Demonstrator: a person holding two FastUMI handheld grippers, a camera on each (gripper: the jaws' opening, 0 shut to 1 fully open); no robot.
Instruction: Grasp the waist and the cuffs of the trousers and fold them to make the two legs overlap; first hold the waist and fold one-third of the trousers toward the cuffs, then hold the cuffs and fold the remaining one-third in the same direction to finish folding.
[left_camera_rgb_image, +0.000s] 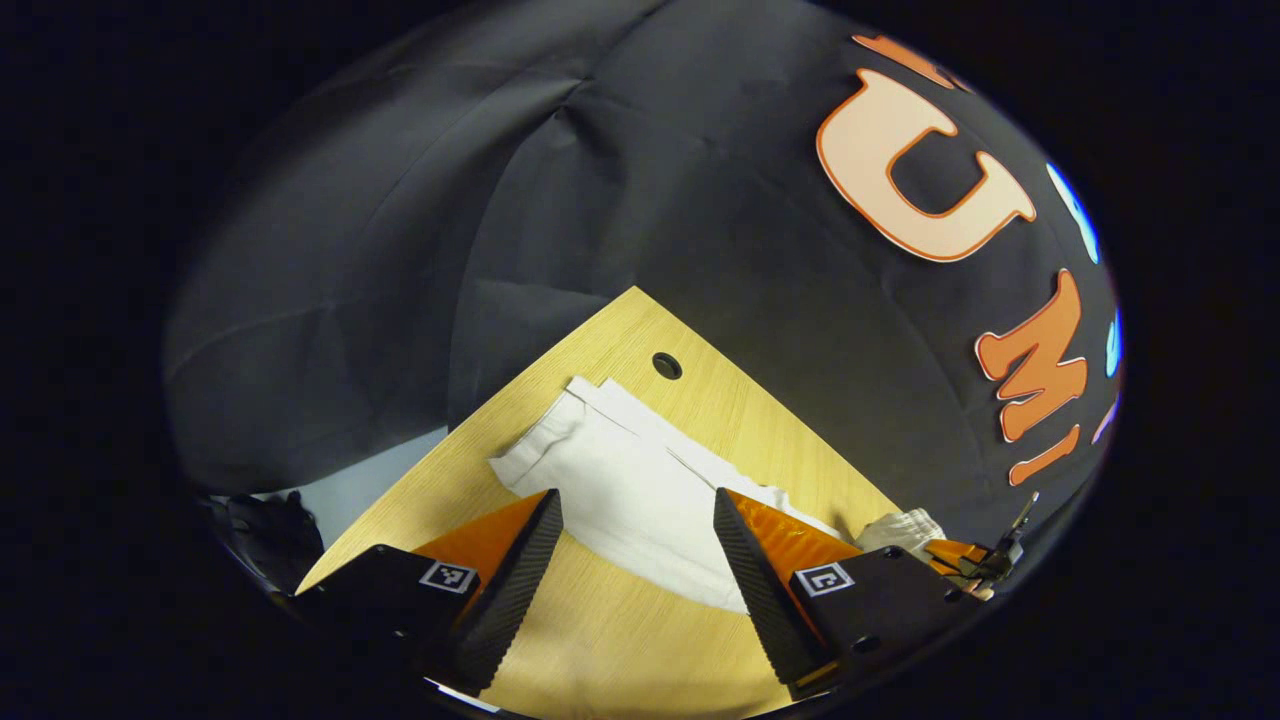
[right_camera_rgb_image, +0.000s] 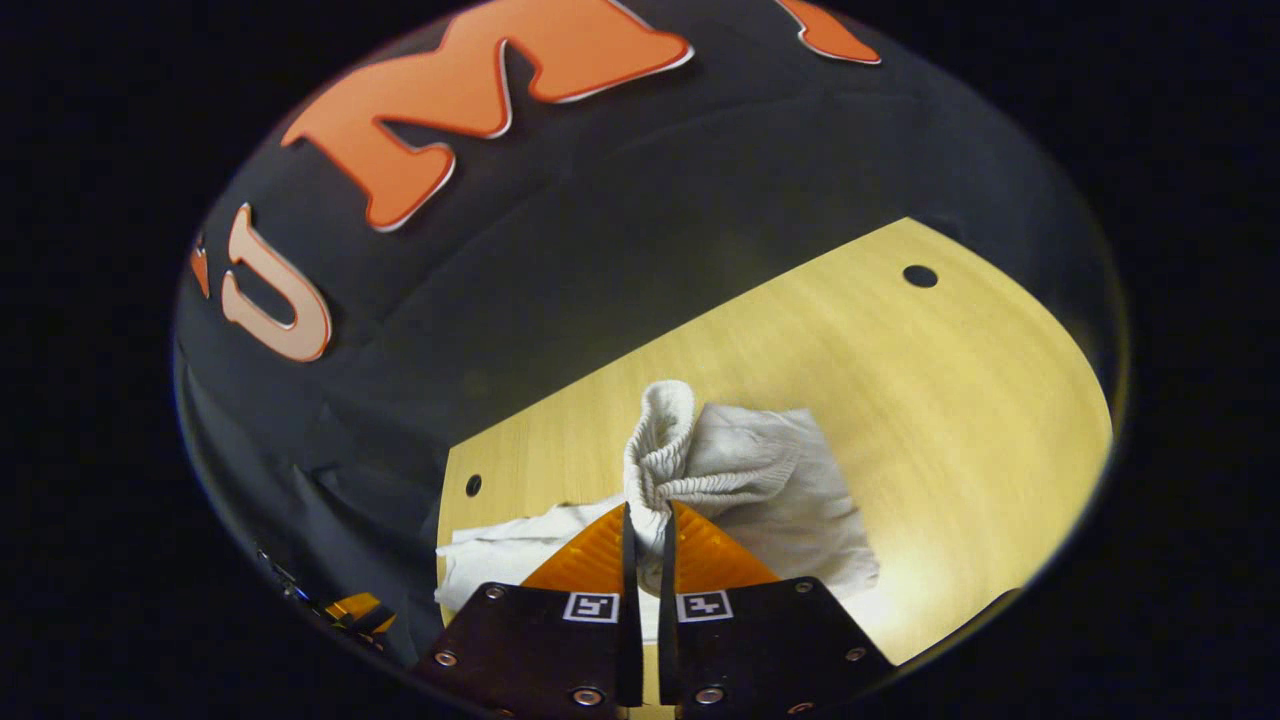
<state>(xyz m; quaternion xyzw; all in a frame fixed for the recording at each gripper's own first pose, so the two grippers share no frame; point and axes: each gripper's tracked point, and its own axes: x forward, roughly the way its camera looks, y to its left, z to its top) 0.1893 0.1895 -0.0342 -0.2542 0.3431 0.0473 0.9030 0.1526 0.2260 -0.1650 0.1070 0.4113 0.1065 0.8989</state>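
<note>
The white trousers lie stretched across the wooden surface, their cuffs toward the far corner by a round hole. The left gripper hovers above the legs with its jaws spread wide, gripping nothing. In the right gripper view, the right gripper has its jaws clenched on the ribbed waistband, which bunches up between them and lifts off the surface, while the rest of the trousers drape down beside it
</note>
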